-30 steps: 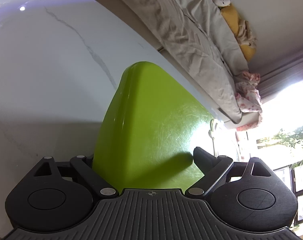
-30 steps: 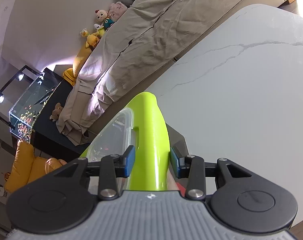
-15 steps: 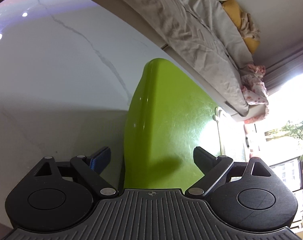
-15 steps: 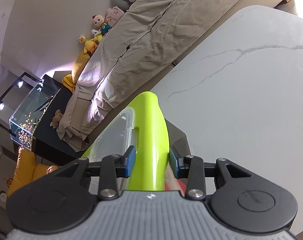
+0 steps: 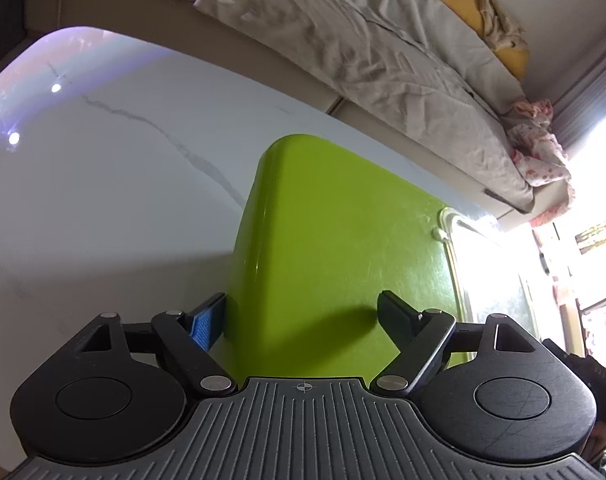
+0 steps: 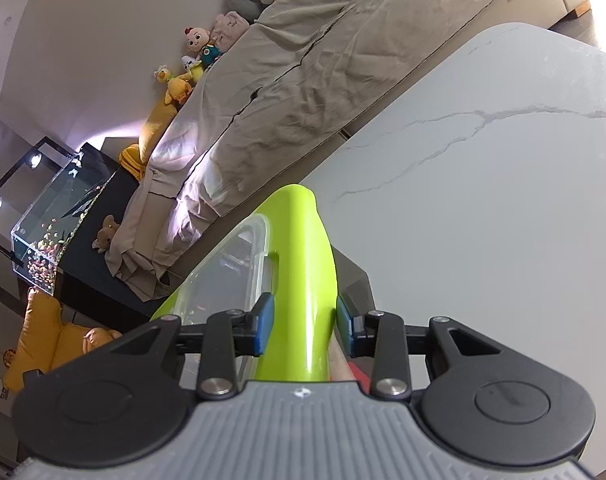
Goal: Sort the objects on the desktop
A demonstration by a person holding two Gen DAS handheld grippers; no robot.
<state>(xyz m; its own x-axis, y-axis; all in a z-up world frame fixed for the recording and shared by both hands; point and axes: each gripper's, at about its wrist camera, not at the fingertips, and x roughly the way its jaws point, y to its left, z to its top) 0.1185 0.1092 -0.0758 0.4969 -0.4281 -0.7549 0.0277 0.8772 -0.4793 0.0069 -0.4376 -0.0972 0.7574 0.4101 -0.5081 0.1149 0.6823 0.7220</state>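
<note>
White marble-veined table (image 5: 115, 184) under a lime-green lidded box (image 5: 335, 248).

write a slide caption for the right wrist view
Right gripper closing its fingers on the green lid of a clear container above the white marble table.

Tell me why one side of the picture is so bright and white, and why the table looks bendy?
Left wrist view: daylight from the window washes out that side and glares on the clear lid panel; the left gripper casts a shadow on the green lid. Both views: the fisheye lens bends the straight edge of the marble table. Right wrist view: even light, no glare.
</note>
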